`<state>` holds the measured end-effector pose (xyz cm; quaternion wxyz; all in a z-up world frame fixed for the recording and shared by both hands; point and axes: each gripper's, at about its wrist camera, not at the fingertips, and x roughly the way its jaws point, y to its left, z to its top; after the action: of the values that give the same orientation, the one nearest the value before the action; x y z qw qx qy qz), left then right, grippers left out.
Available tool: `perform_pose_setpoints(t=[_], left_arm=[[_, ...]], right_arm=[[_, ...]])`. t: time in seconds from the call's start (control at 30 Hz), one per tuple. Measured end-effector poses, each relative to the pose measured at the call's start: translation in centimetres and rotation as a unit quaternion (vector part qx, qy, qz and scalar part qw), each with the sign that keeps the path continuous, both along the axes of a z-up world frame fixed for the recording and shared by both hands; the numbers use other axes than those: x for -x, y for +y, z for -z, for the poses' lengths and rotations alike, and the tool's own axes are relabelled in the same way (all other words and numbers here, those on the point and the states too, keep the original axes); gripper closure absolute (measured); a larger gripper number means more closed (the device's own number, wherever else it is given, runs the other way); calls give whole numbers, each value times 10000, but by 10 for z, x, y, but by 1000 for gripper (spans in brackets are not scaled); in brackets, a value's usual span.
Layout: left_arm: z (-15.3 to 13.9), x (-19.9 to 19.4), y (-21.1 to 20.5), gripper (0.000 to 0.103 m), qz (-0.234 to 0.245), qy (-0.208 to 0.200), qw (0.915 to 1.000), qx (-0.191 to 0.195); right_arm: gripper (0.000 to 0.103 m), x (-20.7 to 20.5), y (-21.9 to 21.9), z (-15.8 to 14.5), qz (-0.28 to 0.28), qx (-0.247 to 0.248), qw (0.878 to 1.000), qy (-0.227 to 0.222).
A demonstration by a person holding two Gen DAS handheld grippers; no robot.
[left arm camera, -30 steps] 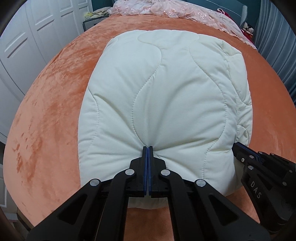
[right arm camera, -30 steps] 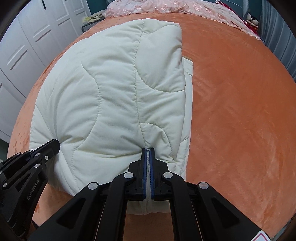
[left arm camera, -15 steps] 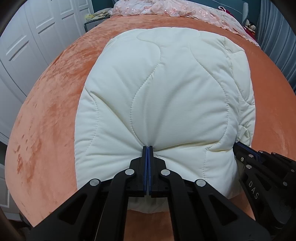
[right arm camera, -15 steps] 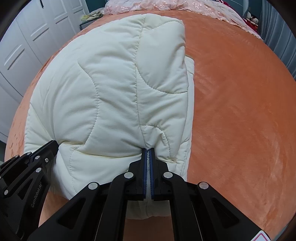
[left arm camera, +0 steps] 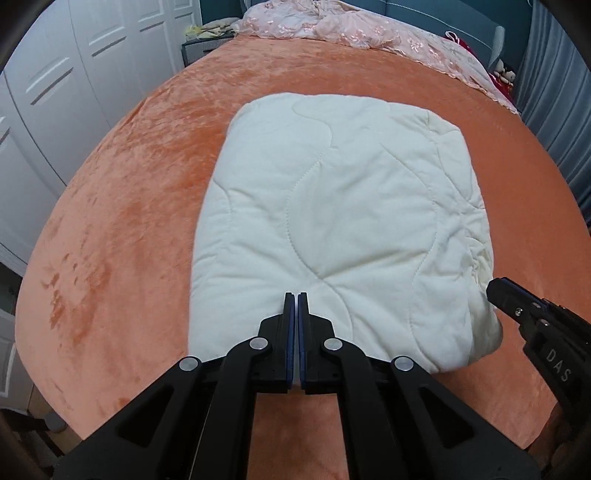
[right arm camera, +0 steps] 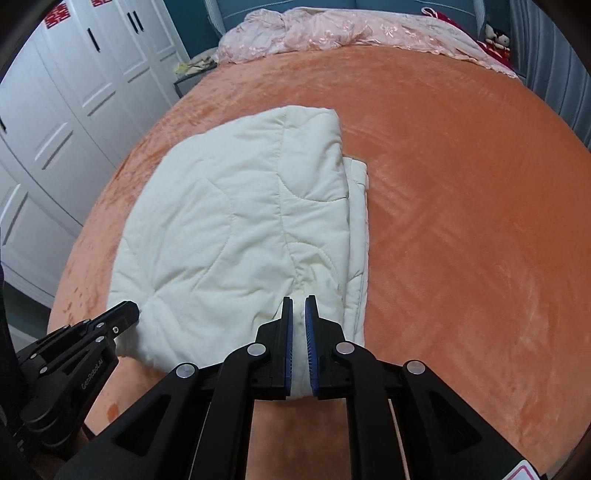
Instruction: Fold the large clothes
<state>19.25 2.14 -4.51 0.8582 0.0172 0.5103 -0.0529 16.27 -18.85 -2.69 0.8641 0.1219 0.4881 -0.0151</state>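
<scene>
An orange plush bed (left arm camera: 129,206) fills both views, its near edge just below the tools and broad bare fabric open to the right of the garment. White wardrobe doors (right arm camera: 55,122) stand along the left; the right wrist view alone shows their dark handles and red paper cut-outs at the top, too small to read. A pink lace coverlet (left arm camera: 351,29) lies bunched at the far end of the bed.

The folded cream quilted garment (left arm camera: 343,221) lies flat near the front of the bed. Only the right wrist view shows the layered edges stacked along its right side (right arm camera: 360,229).

The left tool (left arm camera: 296,295) sits over the garment's near edge with its blue pads pressed together; whether any cloth is pinched between them cannot be told. The right tool (right arm camera: 299,299) has just been parting its jaws: a narrow gap shows, with cream fabric lying between the pads.

Seen from the left wrist, the right tool's side reads "DAS"; from the right wrist, the left tool's side reads "GenRobot.AI".
</scene>
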Motion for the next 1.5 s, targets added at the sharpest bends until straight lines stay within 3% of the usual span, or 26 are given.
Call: perform_pose_setpoints(t=[0.13,0.3,0.6,1.13,1.5], left_arm=[[-4,24,6,102,15,38,10000,75],[21,36,5,102,42,359,9993,22],[47,3,31,102,-380,550,9978,7],[67,-22,13,103,21,400,9970,-661],[51,-9,11,103,102,230,9974,-671]], right_arm=[[94,18,7,8,-167,129,9998,70],[103,11,-3,40,35,171,9993,339],[103,-3,4,54,-11,331,9982,505],[103,-27,13,73,-34,446,9968,657],[103,-20,17,60,111,379,9977,545]])
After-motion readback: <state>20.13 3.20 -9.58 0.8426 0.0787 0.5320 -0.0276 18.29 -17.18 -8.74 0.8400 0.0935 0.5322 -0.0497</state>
